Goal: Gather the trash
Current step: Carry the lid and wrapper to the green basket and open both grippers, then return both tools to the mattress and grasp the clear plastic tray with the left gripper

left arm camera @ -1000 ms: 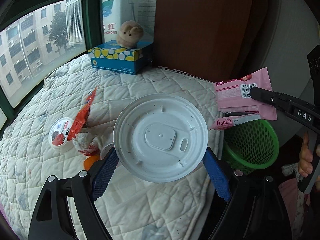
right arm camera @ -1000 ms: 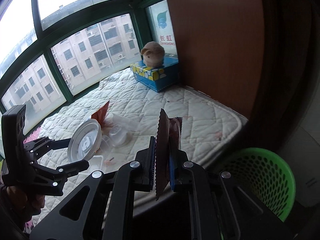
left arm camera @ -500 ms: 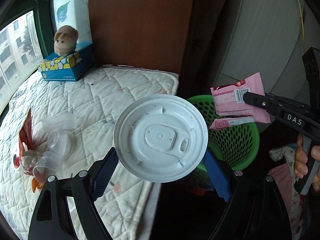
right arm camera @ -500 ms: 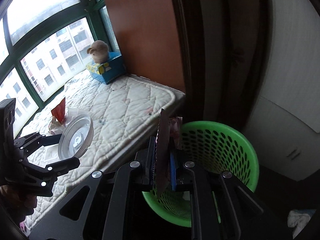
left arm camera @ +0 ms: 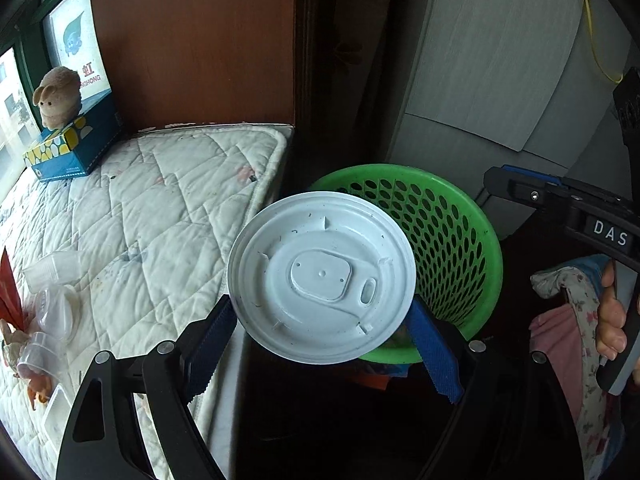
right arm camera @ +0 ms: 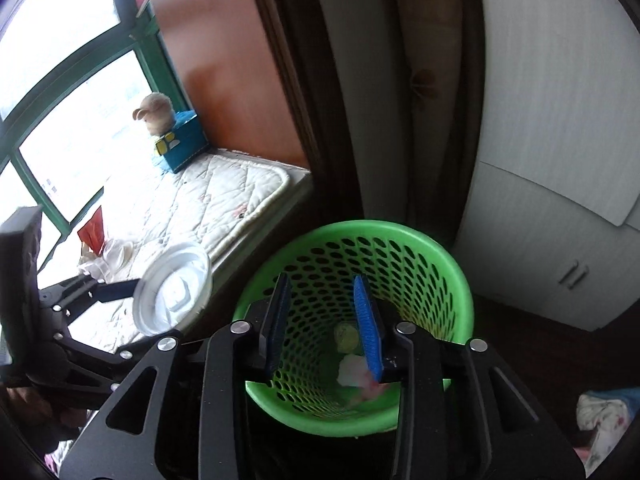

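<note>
My left gripper (left arm camera: 322, 316) is shut on a round white plastic lid (left arm camera: 322, 280), its blue pads pressing the rim on both sides. The lid hangs over the near left rim of the green mesh basket (left arm camera: 460, 232). My right gripper (right arm camera: 322, 292) is right above the basket (right arm camera: 440, 264), and its jaws are opening with nothing between them. Pink and white wrappers (right arm camera: 356, 372) lie at the basket's bottom. The left wrist view shows the right gripper (left arm camera: 496, 182) at the right, free of wrappers. The right wrist view shows the lid (right arm camera: 172, 288) at the left.
A quilted mattress (left arm camera: 160, 200) lies left of the basket. Clear plastic cups (left arm camera: 56, 308) and a red wrapper (left arm camera: 8, 292) lie at its left end. A blue tissue box with a plush toy (left arm camera: 72, 144) stands by the window. A grey cabinet (right arm camera: 560, 160) rises behind the basket.
Both grippers swung from over the mattress to the green basket. The right gripper opened and the pink wrappers it held dropped into the basket. The left still holds the lid.
</note>
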Motion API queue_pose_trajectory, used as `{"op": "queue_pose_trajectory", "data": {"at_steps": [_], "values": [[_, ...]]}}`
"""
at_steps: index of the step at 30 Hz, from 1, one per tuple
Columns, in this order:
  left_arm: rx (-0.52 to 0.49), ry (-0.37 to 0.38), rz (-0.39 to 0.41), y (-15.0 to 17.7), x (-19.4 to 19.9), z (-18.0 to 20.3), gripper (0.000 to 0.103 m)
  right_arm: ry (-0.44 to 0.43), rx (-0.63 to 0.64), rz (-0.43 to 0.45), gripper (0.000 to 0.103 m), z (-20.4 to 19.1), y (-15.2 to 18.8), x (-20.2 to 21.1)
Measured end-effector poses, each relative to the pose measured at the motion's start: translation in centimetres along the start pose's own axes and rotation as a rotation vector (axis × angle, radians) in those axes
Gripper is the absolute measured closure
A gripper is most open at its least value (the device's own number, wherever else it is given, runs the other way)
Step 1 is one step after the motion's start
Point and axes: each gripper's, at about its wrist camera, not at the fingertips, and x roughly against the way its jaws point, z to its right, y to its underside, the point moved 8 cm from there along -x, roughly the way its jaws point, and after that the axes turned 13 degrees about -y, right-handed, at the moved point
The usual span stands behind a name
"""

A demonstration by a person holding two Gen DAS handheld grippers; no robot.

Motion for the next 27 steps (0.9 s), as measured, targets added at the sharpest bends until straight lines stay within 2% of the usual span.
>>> {"op": "queue_pose_trajectory", "data": {"at_steps": [6,16,21,27], "values": [[-0.017,0.023,-0.018,-0.2,-1.1,2.4,0.021,0.011,-0.009,0.028,0.053,0.7,-0.1,1.2],[-0.023,0.047,-0.031,0.0,-1.8,4.2,0.019,0.013,-0.013,0.039,0.052,1.0,-0.3,2.0],[0.001,0.024,-0.018,0.2,-0.9,3.1,0.019,0.003,-0.016,0.041,0.05,0.7,-0.2,2.0],[0.064,-0.015,0.001,0.6,0.6,-0.2,0.019,-0.012,0.004,0.033,0.044,-0.5,0.0,1.5]]}}
